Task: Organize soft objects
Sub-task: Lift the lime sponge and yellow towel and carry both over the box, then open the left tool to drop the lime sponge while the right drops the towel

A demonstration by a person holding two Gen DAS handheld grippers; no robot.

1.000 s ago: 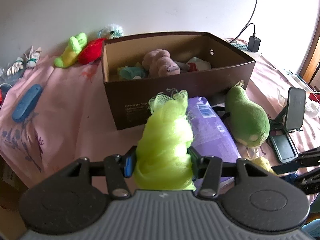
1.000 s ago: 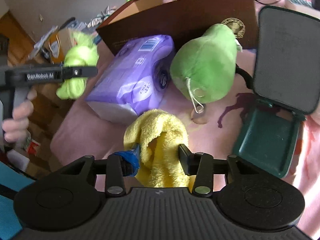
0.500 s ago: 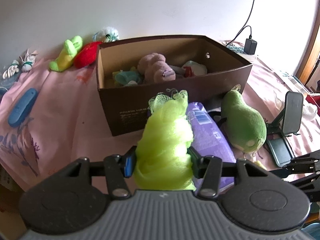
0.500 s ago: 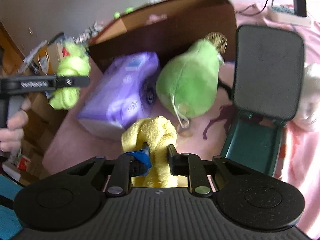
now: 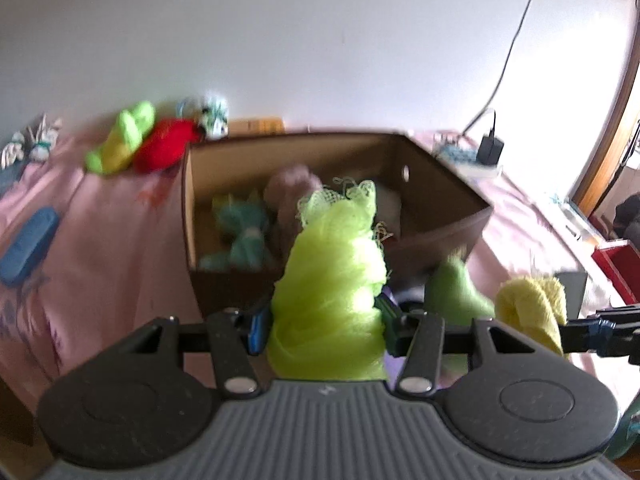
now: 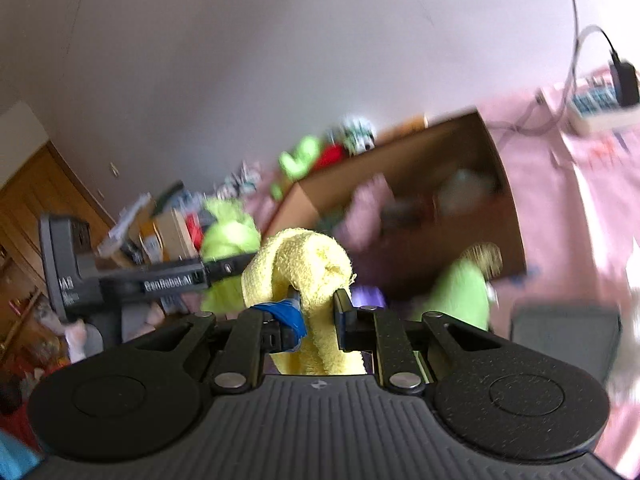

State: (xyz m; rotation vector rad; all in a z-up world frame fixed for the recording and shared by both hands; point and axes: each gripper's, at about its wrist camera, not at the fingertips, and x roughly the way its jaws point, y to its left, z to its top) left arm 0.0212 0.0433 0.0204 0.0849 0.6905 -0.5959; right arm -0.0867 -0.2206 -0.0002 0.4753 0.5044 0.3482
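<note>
Left gripper (image 5: pixel 322 330) squeezes a frilly lime mesh pouf (image 5: pixel 328 292) at lower centre, right gripper (image 6: pixel 316 316) pinches a nubby yellow terry cloth (image 6: pixel 300 268), both before the brown cardboard box (image 5: pixel 440 184).

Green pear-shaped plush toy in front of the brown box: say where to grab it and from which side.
Grip the green pear-shaped plush toy across its narrow upper end, which is likely slim enough for the jaws, coming from above; the brown cardboard box blocks the far side.

ahead of the left gripper (image 5: pixel 324 326) and its lime-green mesh sponge (image 5: pixel 328 292) sits the brown cardboard box (image 5: pixel 440 184); a yellow terry towel (image 5: pixel 528 312) to its right, a blue oblong case (image 5: pixel 28 246) far left.
</note>
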